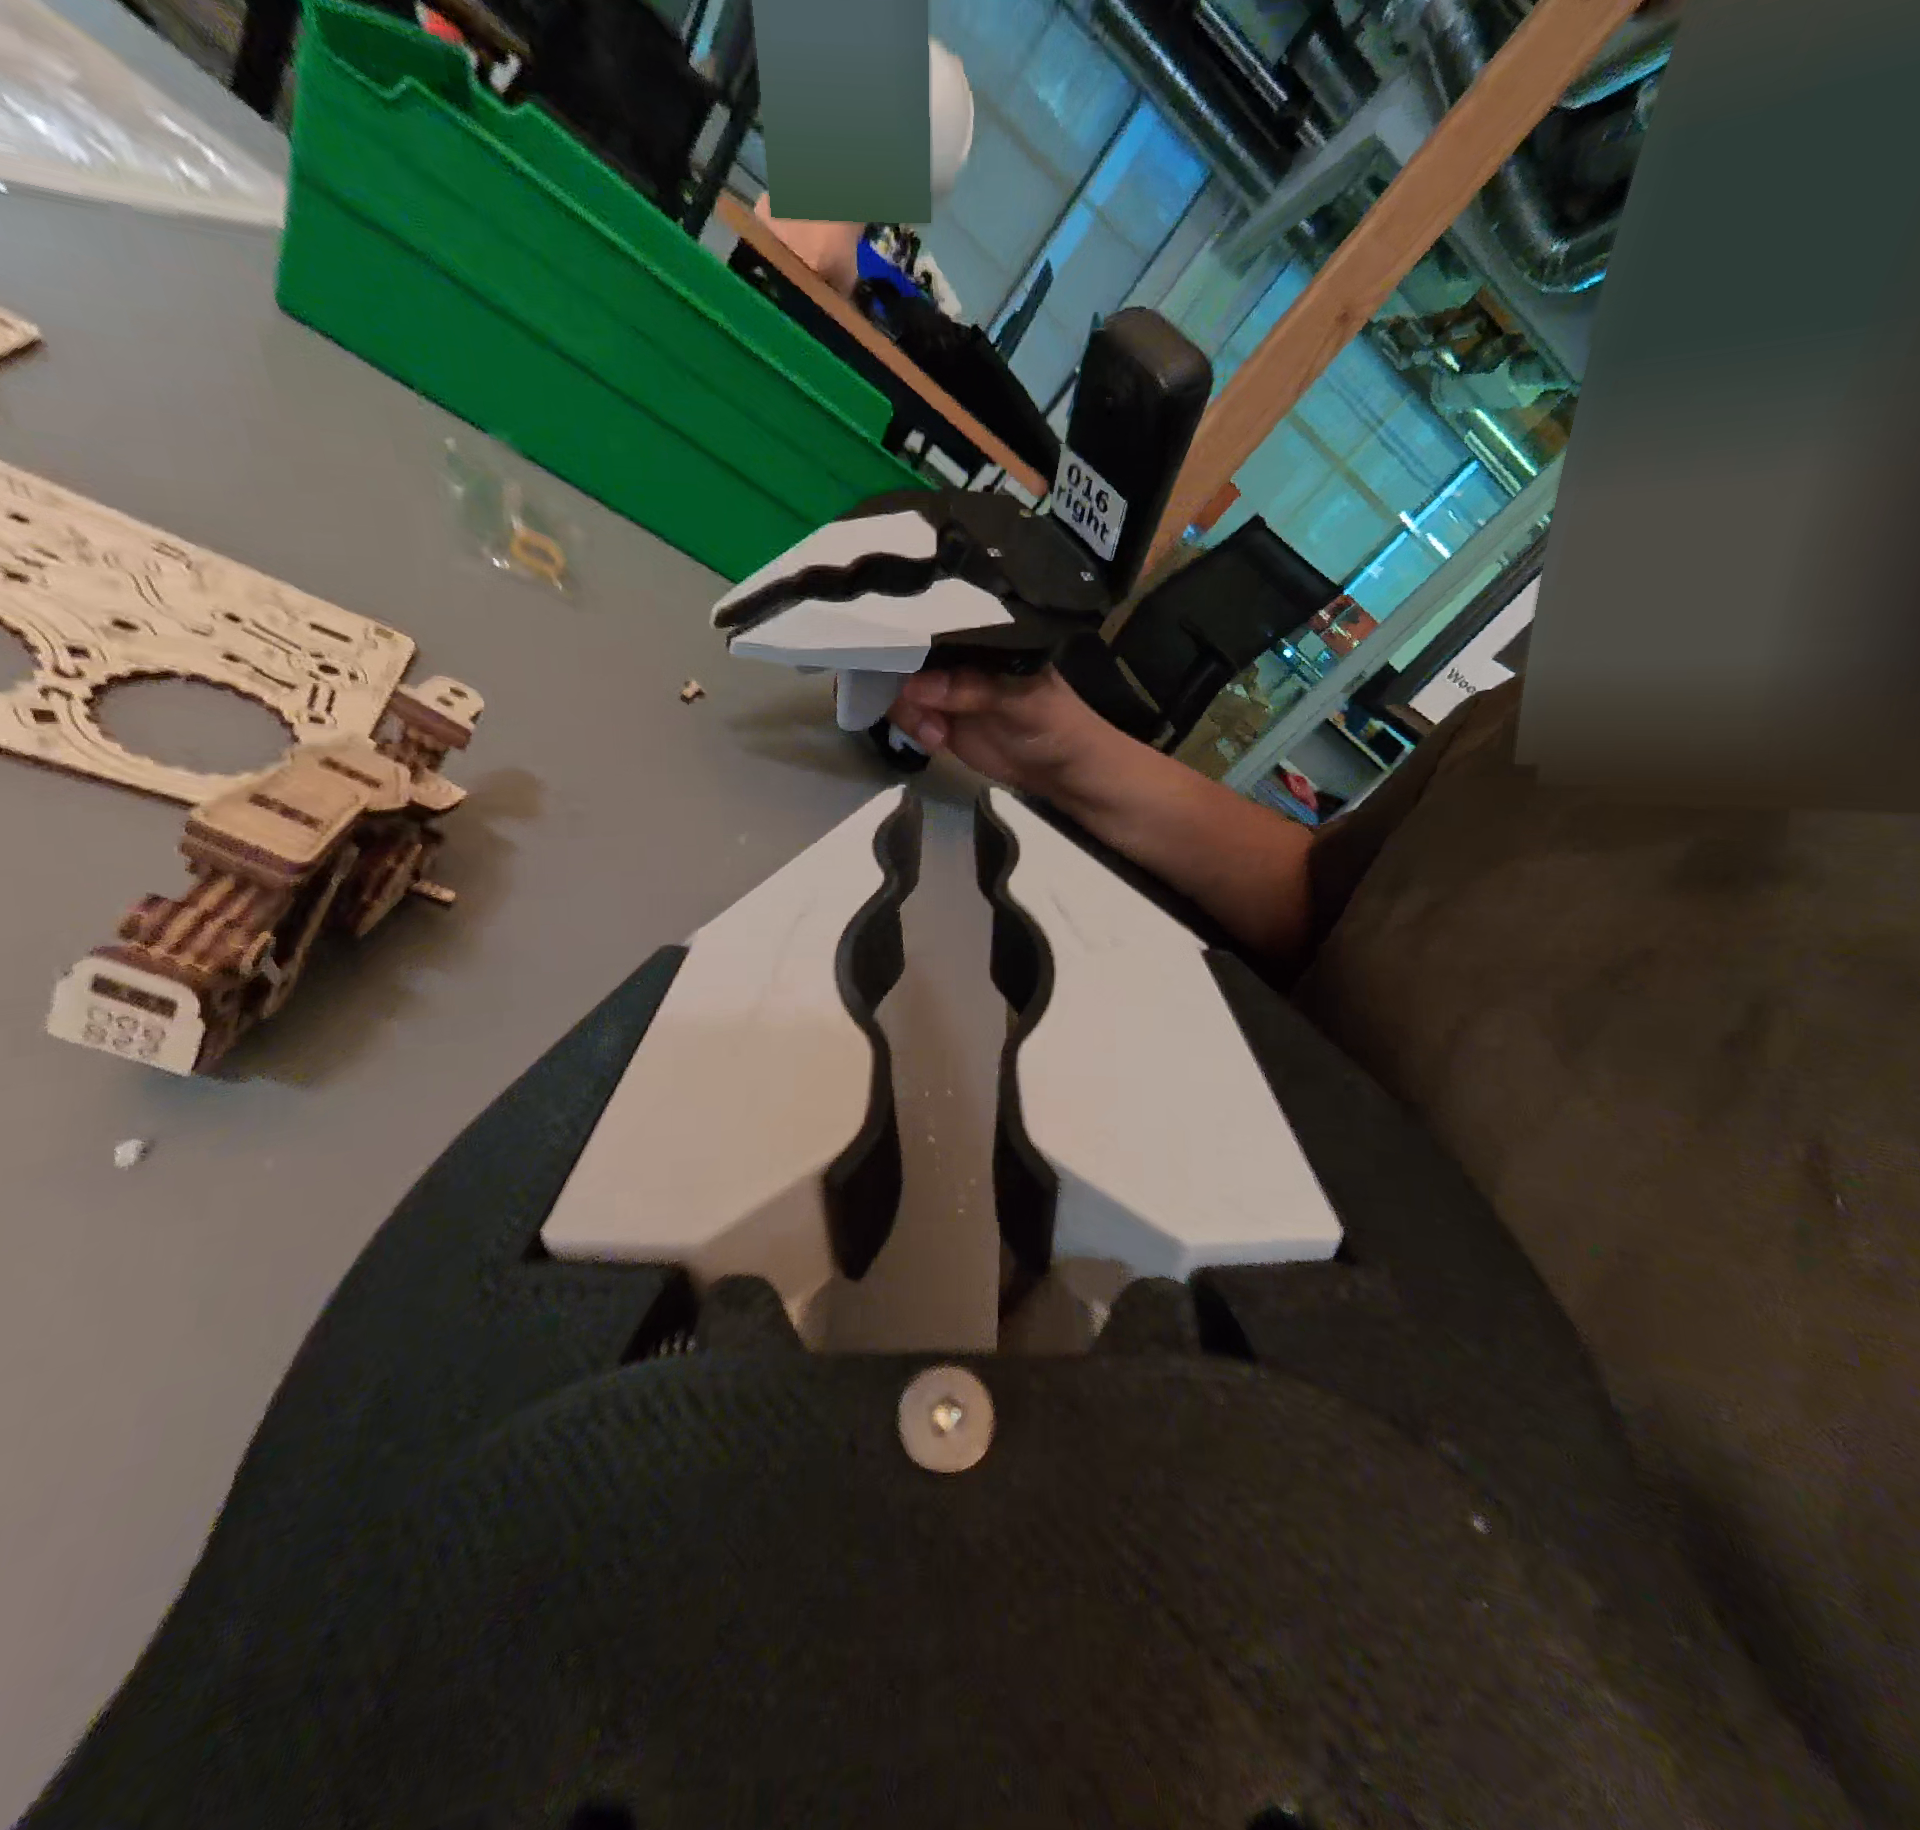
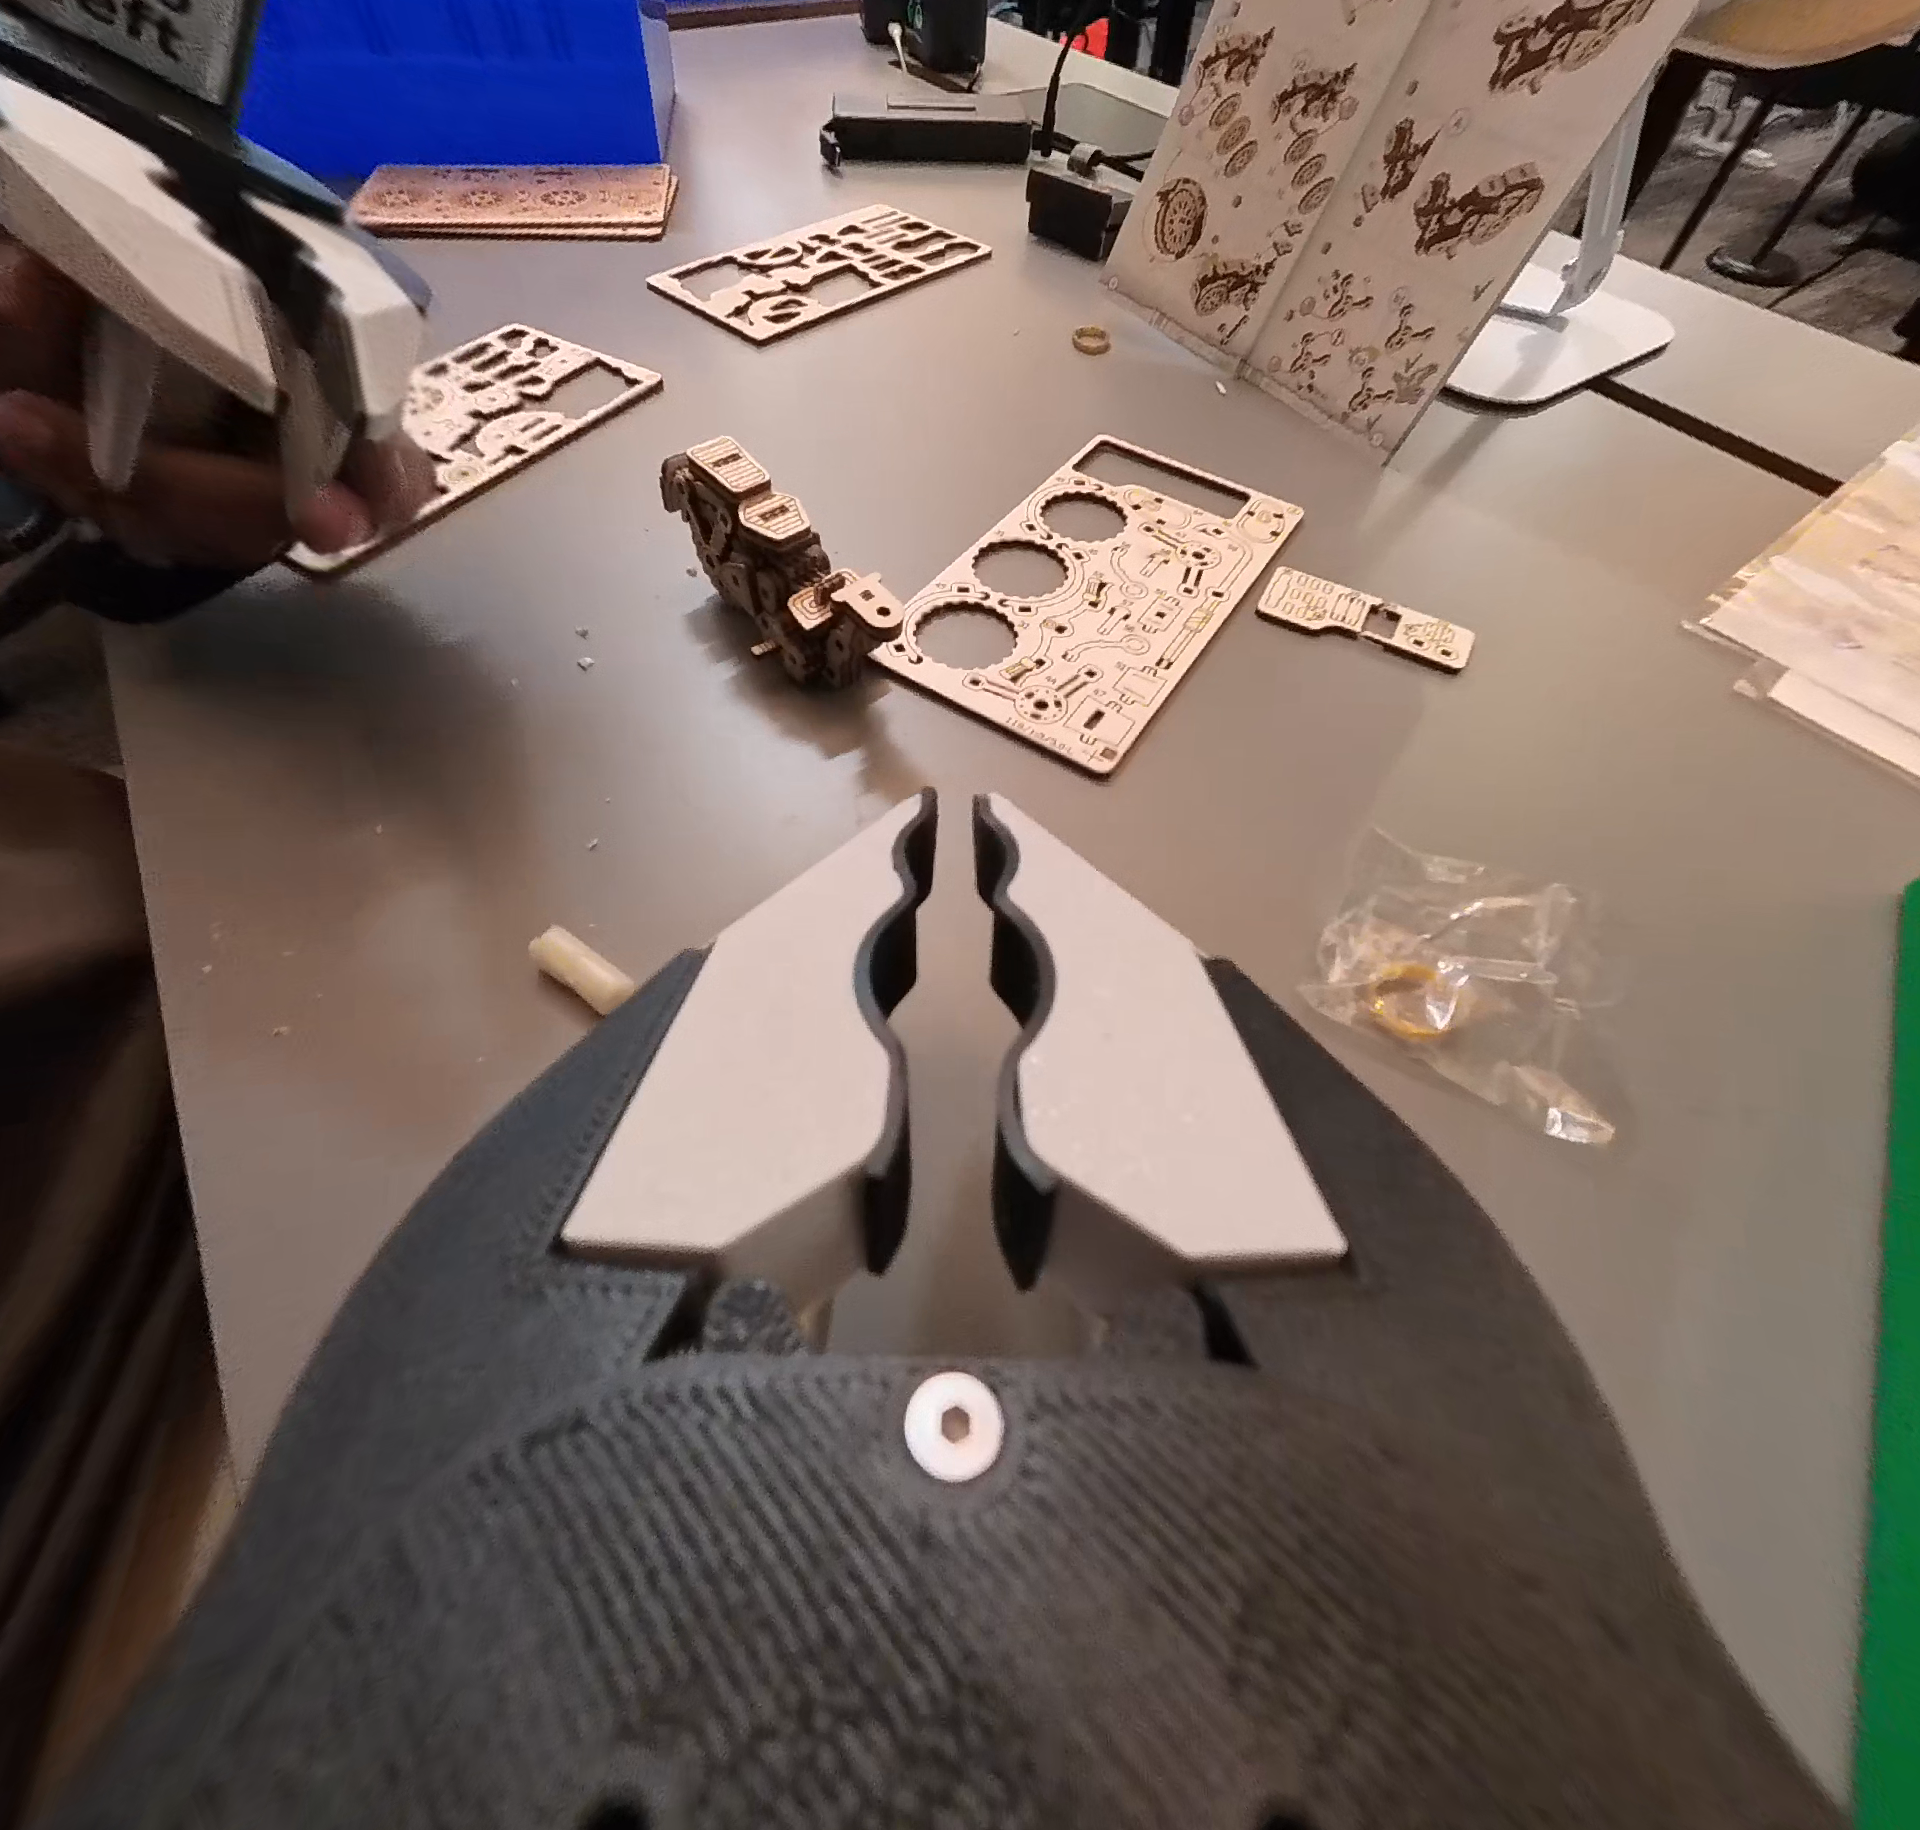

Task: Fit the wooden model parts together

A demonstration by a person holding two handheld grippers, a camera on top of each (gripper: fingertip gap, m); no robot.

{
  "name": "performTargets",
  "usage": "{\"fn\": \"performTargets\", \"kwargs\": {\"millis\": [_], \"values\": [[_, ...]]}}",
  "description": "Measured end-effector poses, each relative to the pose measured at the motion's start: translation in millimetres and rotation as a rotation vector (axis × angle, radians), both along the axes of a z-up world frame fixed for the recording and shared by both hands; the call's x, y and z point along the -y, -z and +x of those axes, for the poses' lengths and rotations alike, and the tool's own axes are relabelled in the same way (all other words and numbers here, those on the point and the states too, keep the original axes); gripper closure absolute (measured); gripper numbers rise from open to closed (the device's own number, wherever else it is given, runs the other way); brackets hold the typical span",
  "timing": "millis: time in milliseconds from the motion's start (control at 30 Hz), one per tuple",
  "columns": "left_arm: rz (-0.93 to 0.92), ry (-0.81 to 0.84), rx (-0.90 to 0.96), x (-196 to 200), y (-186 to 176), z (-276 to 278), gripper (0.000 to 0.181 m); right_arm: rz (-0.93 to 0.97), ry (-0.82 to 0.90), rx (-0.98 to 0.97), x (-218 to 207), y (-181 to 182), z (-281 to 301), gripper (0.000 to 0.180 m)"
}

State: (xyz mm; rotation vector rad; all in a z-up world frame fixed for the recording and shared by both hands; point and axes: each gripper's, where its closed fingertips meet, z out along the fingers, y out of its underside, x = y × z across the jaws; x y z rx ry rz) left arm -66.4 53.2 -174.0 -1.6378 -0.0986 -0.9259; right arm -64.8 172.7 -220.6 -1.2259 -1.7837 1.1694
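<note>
Right wrist view has the right gripper (image 2: 953, 812) hovering low over the grey table (image 2: 1455, 741) with its jaws nearly closed, only a thin slot between the tips, and nothing held. Straight ahead of those tips and a little to their left lies the half-built wooden model (image 2: 774, 570), resting on its side on the table. Its long axis runs from far-left to near-right, so the end with the protruding peg and rounded lug points toward this claw. Just right of that end, touching or almost touching it, lies the parts sheet (image 2: 1101, 596) with three round cut-outs; a smaller fret (image 2: 1366, 617) sits farther right, and a clear bag (image 2: 1455, 980) lies close by the claw's right side. The left gripper (image 2: 343, 398) shows at the upper left, raised off the table and blurred, beside another sheet (image 2: 520, 409). In the left wrist view the left gripper's (image 1: 948, 806) jaws are likewise a narrow gap apart and empty, and the model (image 1: 281, 876) lies well off to their left, its long axis angled toward the camera, with the sheet (image 1: 187, 637) behind it. The right gripper (image 1: 743, 627) hangs ahead, above the table, near a green bin (image 1: 540, 305). Neither claw touches the model. The right one looks nearer and better lined up with it; either would likely need to open wider before closing across the model's narrow width.
</note>
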Motion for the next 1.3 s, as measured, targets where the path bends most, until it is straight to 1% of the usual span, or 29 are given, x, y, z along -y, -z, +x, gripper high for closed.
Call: {"fn": "performTargets", "kwargs": {"millis": [100,233,400,600,900,1167,1233,1300], "values": [[0.004,-0.005,-0.015,0.9,-0.4,-0.7,0.172,-0.048,0.008,-0.036,-2.4,-7.7,-1.2,0.175],[0.003,-0.007,0.033,0.3,-2.3,-3.3,0.171,-0.1,0.029,-0.045,-8.9,-11.4,-2.9,0.175],[-0.001,0.014,0.116,0.7,-4.9,-6.7,0.168,-0.119,0.032,-0.015,-10.6,-7.6,-5.6,0.174],[0.004,0.026,0.189,0.5,-8.6,-8.7,0.168,-0.123,-0.027,0.064,-2.2,3.2,-7.0,0.175],[0.0,0.019,0.113,1.2,-5.0,-3.8,0.168,-0.062,-0.049,0.044,4.2,3.2,-4.4,0.177],[-0.002,0.002,0.122,3.6,-4.4,-5.5,0.168,-0.052,-0.056,0.033,5.5,1.9,-4.0,0.179],[-0.001,-0.01,0.12,6.3,-4.1,-6.2,0.168,-0.061,-0.055,0.016,5.9,-2.0,-7.5,0.18],[-0.002,-0.034,0.103,9.1,-2.1,-9.0,0.168,-0.116,-0.057,-0.027,11.8,-15.7,-14.4,0.179]]}}
